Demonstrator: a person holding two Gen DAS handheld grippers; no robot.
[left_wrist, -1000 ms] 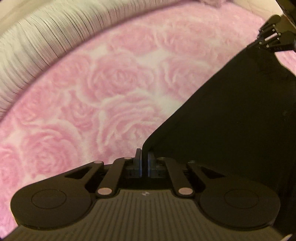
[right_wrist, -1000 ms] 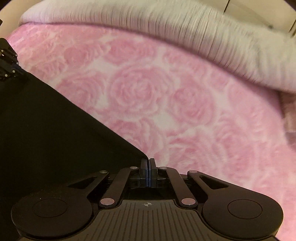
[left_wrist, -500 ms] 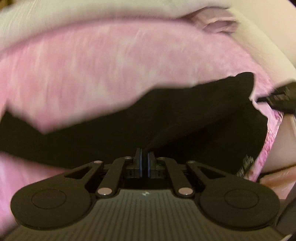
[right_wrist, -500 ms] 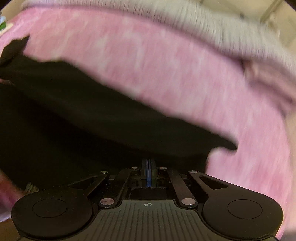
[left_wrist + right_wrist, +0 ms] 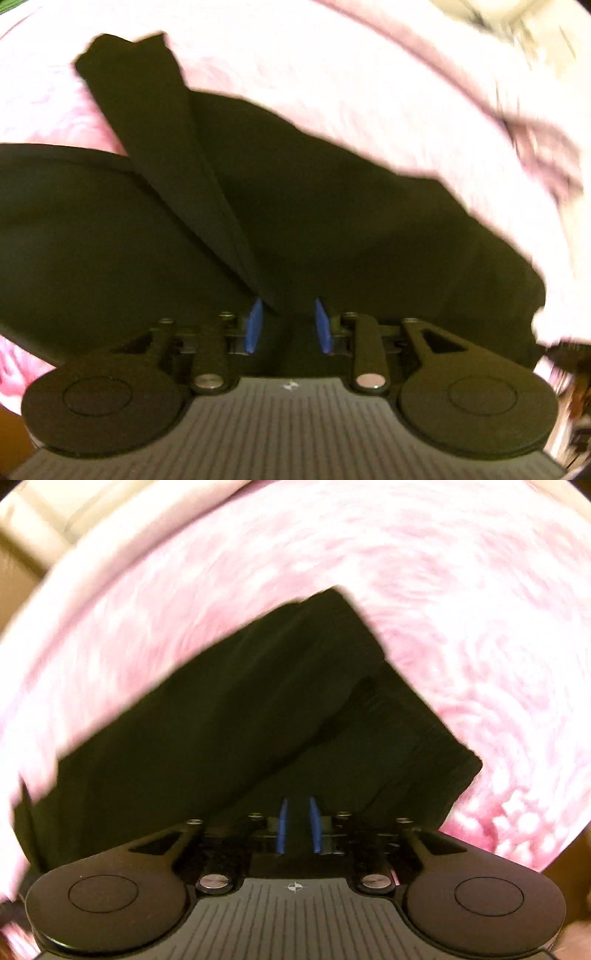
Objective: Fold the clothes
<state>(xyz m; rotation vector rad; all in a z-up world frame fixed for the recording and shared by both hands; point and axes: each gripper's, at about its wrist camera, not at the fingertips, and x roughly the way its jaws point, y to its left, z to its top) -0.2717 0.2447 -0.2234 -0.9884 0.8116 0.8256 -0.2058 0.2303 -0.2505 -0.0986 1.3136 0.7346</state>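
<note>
Both grippers' jaws opening over black garment (image 5: 332,221) on pink blanket (image 5: 480,590)

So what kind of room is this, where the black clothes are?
Probably a bedroom. The black garment lies on a soft pink blanket with a rose pattern, like a bed cover, and a pale bedding roll runs along its far edge.

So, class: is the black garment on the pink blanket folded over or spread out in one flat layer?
Folded over. The black garment lies doubled on the pink blanket; one layer's edge crosses another in both views.
</note>
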